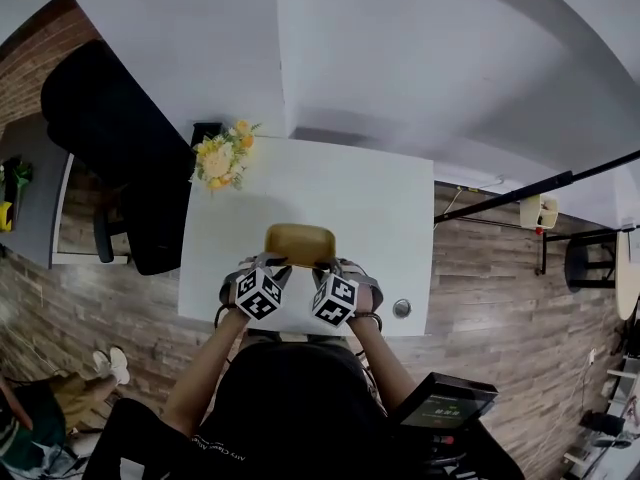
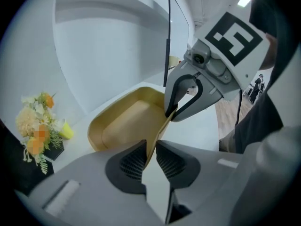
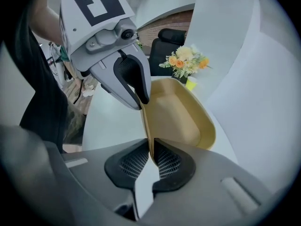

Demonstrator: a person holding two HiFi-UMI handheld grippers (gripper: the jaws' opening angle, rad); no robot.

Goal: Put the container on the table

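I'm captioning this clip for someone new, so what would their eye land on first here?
The tan container over the white table, with the left gripper and right gripper each pinching its near rim. Next, the yellow flowers at the table's far left corner.

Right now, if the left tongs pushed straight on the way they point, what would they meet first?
The mustard-yellow shallow container: the left tongs pinch its rim. Beyond it, probably the white table, though depth is unclear.
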